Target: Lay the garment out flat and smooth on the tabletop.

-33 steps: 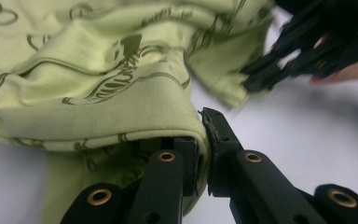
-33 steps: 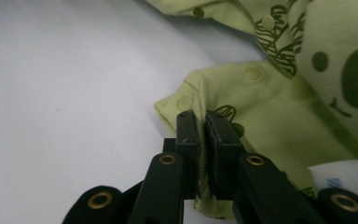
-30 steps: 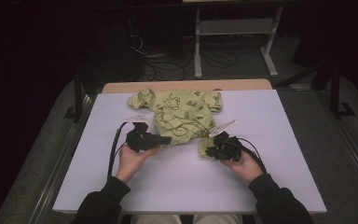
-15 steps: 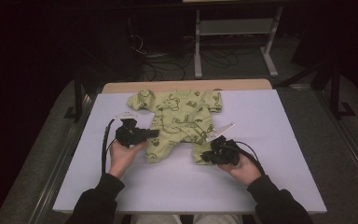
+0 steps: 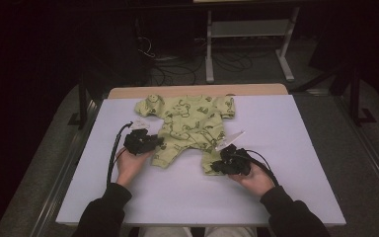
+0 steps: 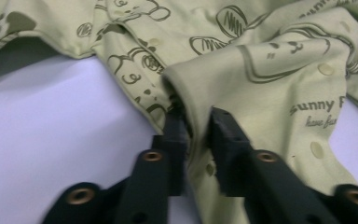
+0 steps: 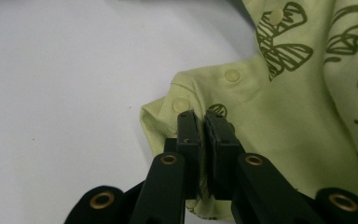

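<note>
From the high view I see a light green cotton baby romper printed with dark bear outlines point(image 5: 187, 123) spread flat on the pale lavender tabletop point(image 5: 301, 148), neck end away from me, legs toward me. My left gripper point(image 5: 150, 143) sits at the outer edge of the left leg, and my right gripper point(image 5: 219, 165) sits at the cuff of the right leg, just below a white tag point(image 5: 229, 138) that lies beside the garment. Both hands rest on the tabletop behind the grippers.

In the left gripper view, the folded hem of the romper leg point(image 6: 261, 93) lies straight ahead of my jaws and drops down between them. The jaws have just been opening: there is a visible gap between the two black tips, and the cloth hangs in that gap without being squeezed flat. The bulk of the fabric spreads up and to the right of the jaws; bare tabletop lies to their left.

In the right gripper view, my jaws stand pressed nearly together, pinching the snap-studded cuff of the romper point(image 7: 205, 93) between their tips. The cuff's corner pokes out to the left of the jaws, the rest of the garment runs up and to the right of them, and bare tabletop lies left of the jaws.
</note>
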Demonstrator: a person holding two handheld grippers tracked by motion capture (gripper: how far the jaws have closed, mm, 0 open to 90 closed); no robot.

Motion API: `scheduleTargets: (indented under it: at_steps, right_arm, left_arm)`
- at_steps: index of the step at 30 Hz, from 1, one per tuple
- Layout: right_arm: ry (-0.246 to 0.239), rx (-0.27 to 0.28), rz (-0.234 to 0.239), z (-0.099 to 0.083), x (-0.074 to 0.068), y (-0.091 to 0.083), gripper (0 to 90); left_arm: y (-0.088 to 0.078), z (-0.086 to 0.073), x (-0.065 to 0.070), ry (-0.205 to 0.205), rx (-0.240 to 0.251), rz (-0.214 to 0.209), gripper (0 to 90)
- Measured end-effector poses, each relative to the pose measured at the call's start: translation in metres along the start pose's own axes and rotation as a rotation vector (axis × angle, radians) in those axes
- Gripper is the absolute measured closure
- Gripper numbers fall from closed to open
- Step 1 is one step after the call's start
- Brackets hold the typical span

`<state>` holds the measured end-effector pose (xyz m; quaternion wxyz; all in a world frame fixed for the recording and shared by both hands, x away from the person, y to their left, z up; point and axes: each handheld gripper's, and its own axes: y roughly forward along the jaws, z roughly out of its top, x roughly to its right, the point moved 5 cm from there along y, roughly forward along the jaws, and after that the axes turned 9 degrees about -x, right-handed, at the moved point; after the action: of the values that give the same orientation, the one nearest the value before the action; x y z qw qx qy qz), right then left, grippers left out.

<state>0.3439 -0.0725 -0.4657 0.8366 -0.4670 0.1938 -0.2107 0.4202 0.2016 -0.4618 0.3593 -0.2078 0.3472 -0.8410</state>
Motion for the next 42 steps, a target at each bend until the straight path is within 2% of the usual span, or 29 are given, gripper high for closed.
scheduleTargets:
  at_steps: [4, 7, 9, 13, 14, 15, 17, 20, 22, 24, 28, 32, 33, 35, 42]
  right_arm:
    - [0.003, 0.001, 0.004, 0.000, 0.000, 0.000, 84.4]
    - [0.004, 0.001, 0.006, 0.000, 0.000, 0.000, 84.4]
    - [0.004, 0.002, 0.005, 0.000, 0.000, 0.000, 84.4]
    - [0.004, 0.004, 0.003, 0.000, 0.000, -0.001, 84.4]
    - [0.005, 0.006, 0.002, 0.000, 0.000, -0.001, 84.4]
    - [0.007, 0.006, 0.003, 0.000, 0.000, -0.001, 84.3]
    - [0.007, 0.009, 0.004, 0.000, 0.001, -0.002, 84.4]
    - [0.011, 0.012, 0.004, 0.000, 0.001, -0.003, 84.3]
    - [0.012, 0.012, 0.005, 0.000, 0.002, -0.003, 84.3]
    - [0.012, 0.010, 0.006, 0.000, 0.002, -0.003, 84.3]
    - [0.014, 0.008, 0.007, 0.000, 0.003, -0.002, 84.3]
    - [0.012, 0.007, 0.006, -0.001, 0.003, -0.002, 84.3]
    - [0.013, 0.006, 0.007, -0.001, 0.003, -0.002, 84.1]
    - [0.014, 0.006, 0.006, -0.001, 0.003, -0.002, 84.1]
    - [0.012, 0.005, 0.006, -0.001, 0.004, -0.002, 84.2]
  left_arm:
    - [-0.020, 0.000, 0.000, -0.020, 0.009, -0.003, 53.5]
    - [-0.040, -0.004, 0.004, -0.035, 0.043, -0.057, 48.3]
    - [-0.047, -0.006, 0.009, -0.017, 0.046, -0.073, 45.2]
    - [-0.057, -0.010, 0.023, 0.037, 0.067, -0.160, 38.8]
    - [-0.057, -0.011, 0.026, 0.046, 0.064, -0.179, 36.6]
    - [-0.057, -0.013, 0.030, 0.067, 0.056, -0.208, 36.1]
    - [-0.055, -0.016, 0.035, 0.117, 0.040, -0.239, 35.0]
    - [-0.051, -0.019, 0.039, 0.158, 0.021, -0.270, 34.4]
    - [-0.047, -0.021, 0.040, 0.169, 0.008, -0.280, 33.4]
    - [-0.040, -0.023, 0.041, 0.184, -0.020, -0.283, 32.4]
    - [-0.027, -0.028, 0.043, 0.213, -0.084, -0.262, 31.1]
    - [-0.015, -0.033, 0.044, 0.242, -0.146, -0.224, 31.6]
    - [-0.013, -0.033, 0.044, 0.241, -0.153, -0.207, 33.9]
    - [-0.007, -0.034, 0.043, 0.246, -0.188, -0.138, 47.5]
    - [-0.009, -0.031, 0.045, 0.239, -0.224, -0.137, 76.1]
